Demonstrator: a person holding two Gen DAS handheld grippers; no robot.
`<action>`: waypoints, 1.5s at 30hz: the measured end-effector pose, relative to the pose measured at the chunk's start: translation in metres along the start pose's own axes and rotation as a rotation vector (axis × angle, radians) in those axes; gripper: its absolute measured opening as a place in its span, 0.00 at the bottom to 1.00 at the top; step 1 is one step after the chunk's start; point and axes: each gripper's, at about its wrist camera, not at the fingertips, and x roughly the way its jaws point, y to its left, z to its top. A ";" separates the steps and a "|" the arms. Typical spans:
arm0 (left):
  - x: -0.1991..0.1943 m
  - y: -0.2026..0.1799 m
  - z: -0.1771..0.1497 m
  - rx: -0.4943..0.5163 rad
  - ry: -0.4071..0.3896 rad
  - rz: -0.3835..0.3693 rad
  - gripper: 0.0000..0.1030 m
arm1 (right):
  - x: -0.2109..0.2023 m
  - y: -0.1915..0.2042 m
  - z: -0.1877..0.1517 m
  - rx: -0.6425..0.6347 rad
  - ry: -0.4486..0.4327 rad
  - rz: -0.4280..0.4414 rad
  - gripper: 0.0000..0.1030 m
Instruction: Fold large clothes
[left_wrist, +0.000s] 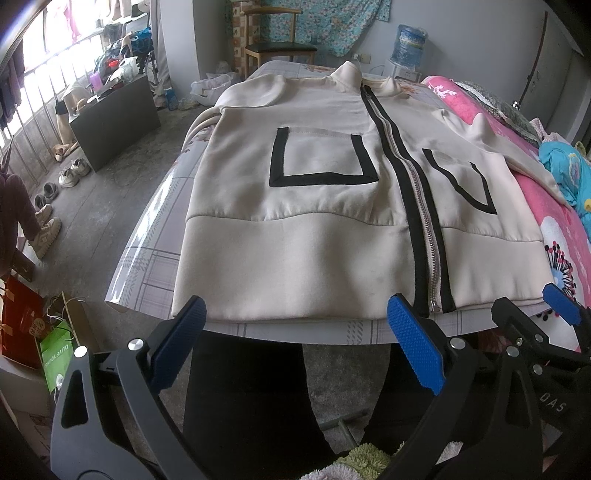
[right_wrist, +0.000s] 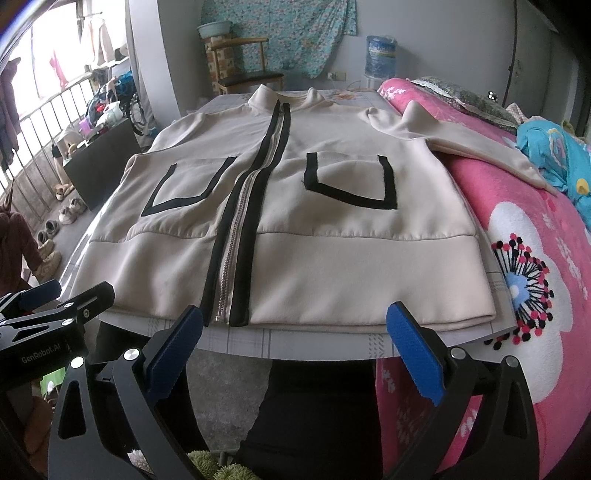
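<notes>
Jacket flat on the counter, hem toward both hand-held grippers, nothing gripped yet.

The jacket (left_wrist: 295, 206) lies face up on the counter (left_wrist: 147, 258), zipped; its long axis runs away from the person, collar at the far end, hem at the near edge. The zip (left_wrist: 424, 236) is the landmark: left hand-held gripper (left_wrist: 295, 332) hovers just before the hem, left of the zip, jaws spread wide w/ nothing between. Right hand-held gripper (right_wrist: 295, 332) is just before the hem, mostly right of the zip, also spread & empty. Both point forward along the jacket, approx. level w/ the counter edge. Right sleeve (right_wrist: 461, 144) lies out on the pink bed cover (right_wrist: 535, 258), far right of the zip; I judge the right side is nearer for it.
</notes>
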 end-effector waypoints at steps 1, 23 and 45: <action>0.000 0.000 0.000 0.000 -0.001 0.001 0.92 | 0.000 0.000 0.000 0.000 0.000 0.000 0.94; 0.003 0.013 0.007 -0.001 -0.014 0.017 0.92 | -0.002 0.000 0.001 -0.002 -0.002 -0.002 0.94; 0.018 0.016 0.010 -0.003 0.007 0.032 0.92 | 0.008 -0.007 0.006 0.008 0.016 -0.007 0.94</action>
